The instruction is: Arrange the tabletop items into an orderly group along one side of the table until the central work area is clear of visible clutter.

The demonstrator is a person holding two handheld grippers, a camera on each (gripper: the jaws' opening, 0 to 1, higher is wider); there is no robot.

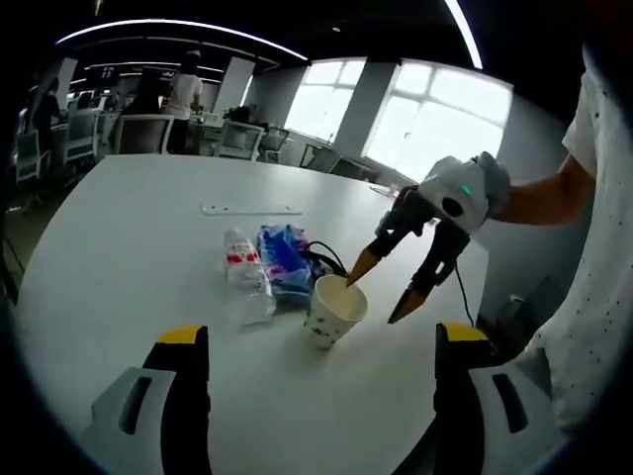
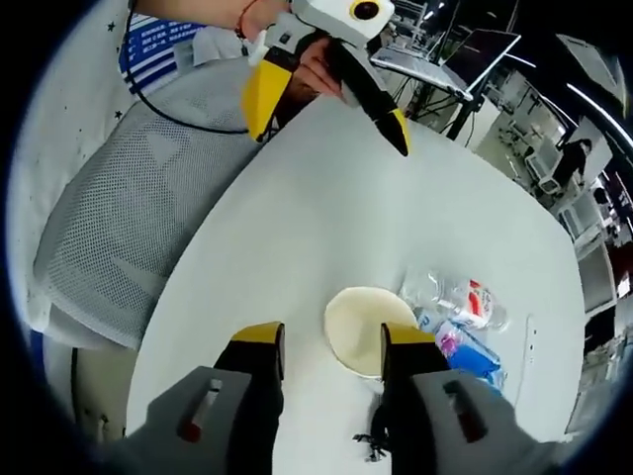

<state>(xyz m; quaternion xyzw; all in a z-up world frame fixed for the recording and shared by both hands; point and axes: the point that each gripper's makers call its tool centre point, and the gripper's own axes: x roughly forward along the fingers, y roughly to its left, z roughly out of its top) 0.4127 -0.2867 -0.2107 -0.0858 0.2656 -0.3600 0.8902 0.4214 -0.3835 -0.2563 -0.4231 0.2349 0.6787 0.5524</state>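
- Left gripper view, far left: round white table, office desks and chairs behind it, bright windows at the back.
- Thin white flat strip lies alone on the table, beyond the clutter.
- Crushed clear plastic bottle with red-white label lies on its side near table centre, touching the blue plastic packet beside it; a black cable loops out just behind the packet.
- White paper cup with small dots sits tilted, just right of the packet, mouth facing the right gripper.
- Left gripper: yellow-tipped jaws wide apart, holding nothing, near side of the cup, not touching it.
- Right gripper comes in from the right, jaws apart; one tip is at the cup rim, the other off to the side. Whether it touches, cannot tell.
- Person's arm and dotted white shirt at far right.
- Right gripper view: grey mesh chair at left, table edge beside it.
- Right gripper spread over the cup, looking into the cup mouth; one jaw is over the rim.
- Left gripper across the table, jaws apart, empty.
- Bottle and packet right of the cup.
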